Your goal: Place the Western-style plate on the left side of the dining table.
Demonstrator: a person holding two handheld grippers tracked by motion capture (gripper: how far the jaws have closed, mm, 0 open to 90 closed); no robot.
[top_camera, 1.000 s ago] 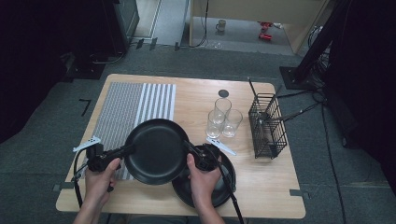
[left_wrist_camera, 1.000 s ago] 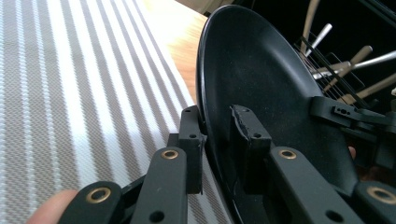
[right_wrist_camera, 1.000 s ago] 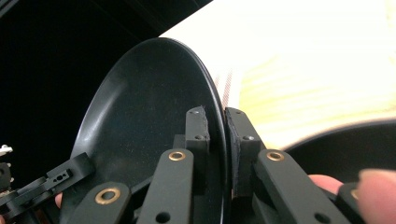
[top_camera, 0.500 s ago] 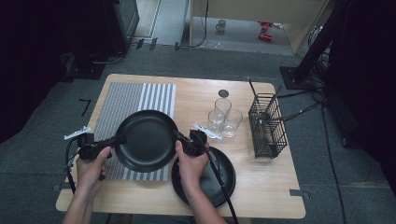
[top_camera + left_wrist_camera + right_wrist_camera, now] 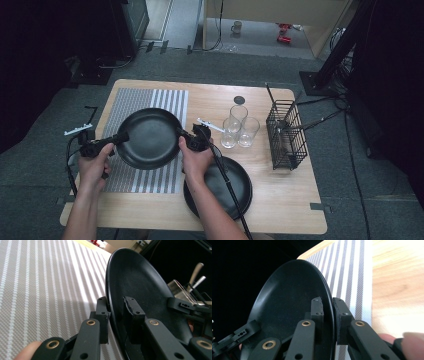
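A black plate (image 5: 149, 137) hangs level above the grey striped mat (image 5: 135, 100), carried between both hands. My left gripper (image 5: 121, 136) is shut on its left rim; in the left gripper view the plate (image 5: 140, 290) stands edge-on with my gripper (image 5: 115, 308) clamping the rim between its pads. My right gripper (image 5: 183, 135) is shut on the opposite rim; in the right gripper view the plate (image 5: 287, 302) sits between my gripper's (image 5: 328, 305) jaws, over the mat (image 5: 352, 267). A second black plate (image 5: 235, 192) lies on the wooden table (image 5: 280, 205) under my right forearm.
Three clear glasses (image 5: 239, 127) stand right of the mat, with a small dark disc (image 5: 239, 100) behind them. A black wire basket (image 5: 286, 134) holding utensils stands at the right. The table's front edge lies close to the person.
Both grippers have carried the plate leftward and away from the person, off the lower plate and over the striped mat. The lower plate now lies uncovered.
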